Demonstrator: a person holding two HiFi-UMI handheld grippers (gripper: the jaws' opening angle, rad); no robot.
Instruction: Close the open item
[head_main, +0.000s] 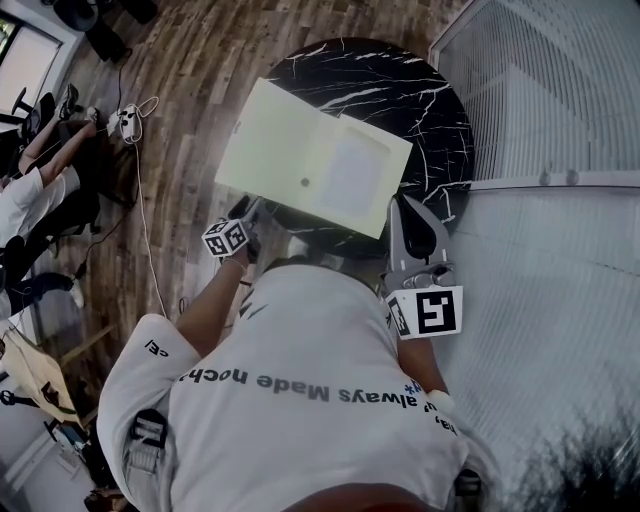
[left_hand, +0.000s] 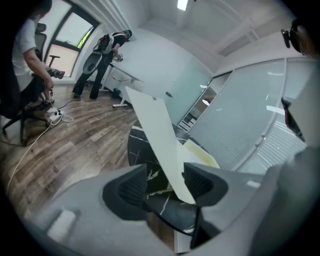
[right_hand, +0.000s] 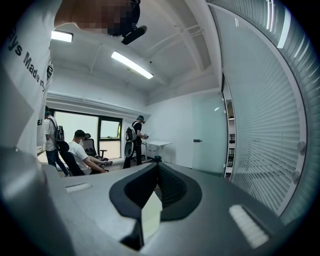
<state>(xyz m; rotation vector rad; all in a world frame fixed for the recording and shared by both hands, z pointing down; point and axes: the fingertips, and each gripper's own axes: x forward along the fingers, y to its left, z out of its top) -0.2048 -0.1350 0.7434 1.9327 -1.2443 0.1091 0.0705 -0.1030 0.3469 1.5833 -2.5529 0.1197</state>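
My left gripper (left_hand: 165, 184) stands spread. The raised cover (left_hand: 156, 131) of the pale yellow folder (head_main: 320, 165) passes between its jaws, unsqueezed. My right gripper (right_hand: 157, 172) is pinched on the folder's near right corner. The folder lies at the near edge of the black marble table (head_main: 400, 80), overhanging it. My shirt (head_main: 300, 340) reads "always Made".

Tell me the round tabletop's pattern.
The tabletop is black with white marble-like veins; head view shows it best.
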